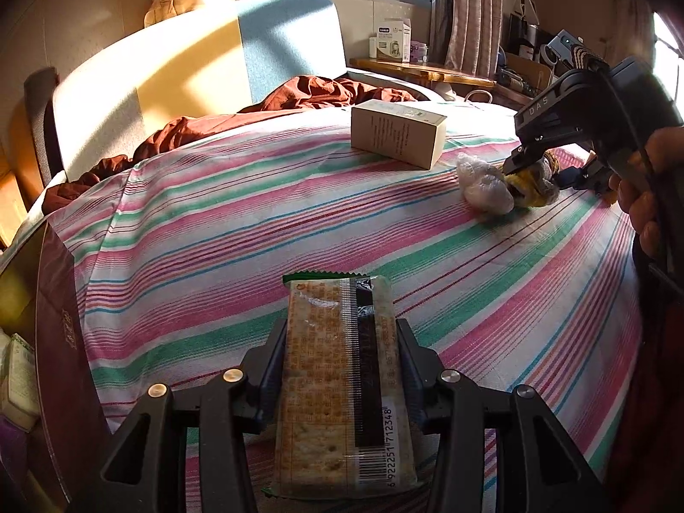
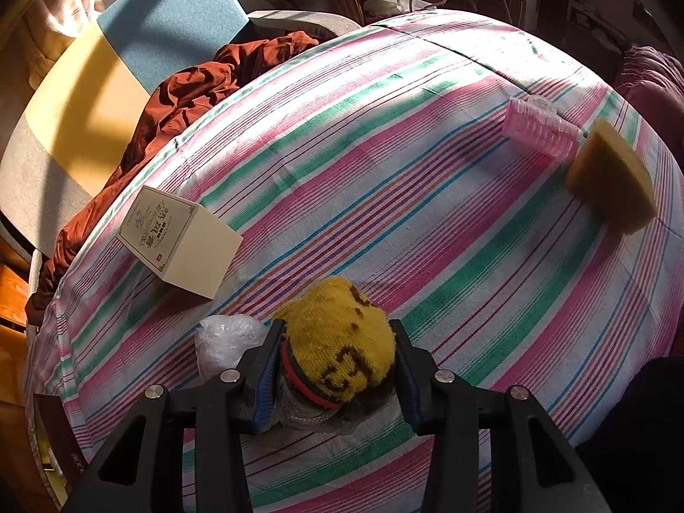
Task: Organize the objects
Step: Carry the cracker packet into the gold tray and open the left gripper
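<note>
My left gripper (image 1: 342,333) is shut on a cracker packet (image 1: 342,384), held lengthwise between the fingers just above the striped bedsheet (image 1: 213,222). My right gripper (image 2: 337,342) is shut on a yellow knitted sock bundle (image 2: 342,337) resting on the sheet; it also shows in the left wrist view (image 1: 532,175) at the right. A crumpled white plastic bag (image 2: 226,337) lies beside the bundle on its left, also in the left wrist view (image 1: 483,186). A cream box (image 1: 397,132) stands on the sheet beyond it, seen too in the right wrist view (image 2: 179,241).
A pink ribbed plastic cup (image 2: 541,130) lies on its side by a tan sponge wedge (image 2: 611,175) at the right. A rust-red blanket (image 1: 299,94) is bunched at the bed's far side. A dark maroon box (image 1: 55,342) with items stands at the left. A wooden table (image 1: 423,70) stands behind.
</note>
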Demonstrator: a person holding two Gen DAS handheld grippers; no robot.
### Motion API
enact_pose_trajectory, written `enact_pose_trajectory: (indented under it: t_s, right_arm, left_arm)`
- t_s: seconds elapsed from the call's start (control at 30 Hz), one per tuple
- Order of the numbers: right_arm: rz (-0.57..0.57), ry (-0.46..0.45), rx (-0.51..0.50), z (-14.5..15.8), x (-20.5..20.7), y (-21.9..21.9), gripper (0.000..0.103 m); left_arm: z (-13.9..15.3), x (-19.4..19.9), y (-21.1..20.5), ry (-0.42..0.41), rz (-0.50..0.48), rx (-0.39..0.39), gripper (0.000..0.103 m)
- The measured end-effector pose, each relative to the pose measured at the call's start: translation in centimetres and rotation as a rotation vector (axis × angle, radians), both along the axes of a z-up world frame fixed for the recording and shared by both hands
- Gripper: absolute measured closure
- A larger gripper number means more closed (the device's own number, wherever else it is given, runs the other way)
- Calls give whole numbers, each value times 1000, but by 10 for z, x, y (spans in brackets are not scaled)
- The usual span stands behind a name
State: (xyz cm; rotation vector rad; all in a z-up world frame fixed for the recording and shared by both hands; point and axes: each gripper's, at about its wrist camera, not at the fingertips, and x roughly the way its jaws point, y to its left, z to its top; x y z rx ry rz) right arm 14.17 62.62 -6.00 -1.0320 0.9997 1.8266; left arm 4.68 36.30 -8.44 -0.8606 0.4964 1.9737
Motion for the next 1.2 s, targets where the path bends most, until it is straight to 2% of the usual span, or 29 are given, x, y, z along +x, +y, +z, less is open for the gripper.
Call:
enact_pose_trajectory:
  t_s: [0.17,0.33,0.5,0.63,0.87,1.07,1.2]
  right_arm:
    - [-1,105,56,18,4,-2,57]
    - [99,182,83,30,-9,-14,57]
    - [195,219,125,41,-21,-30,57]
    - [219,220,120,40,-24,-33,57]
    - [252,189,140,40,-28,-41,57]
    - [294,129,156,37,-38,-49,57]
    - [321,95,173,36,-44,-55,57]
  left_arm:
    - [4,8,-9,-19,5,-1,56]
    - [26,16,-24,-14,2,46,56]
    - [57,16,-49,-4,30,110,56]
    - [79,5,-75,1,85,152,55]
    - [89,-36,-148,-32,263,186,55]
    - [76,-78,-231,-102,482,204,55]
    - [69,-92,-279,-128,589,216,55]
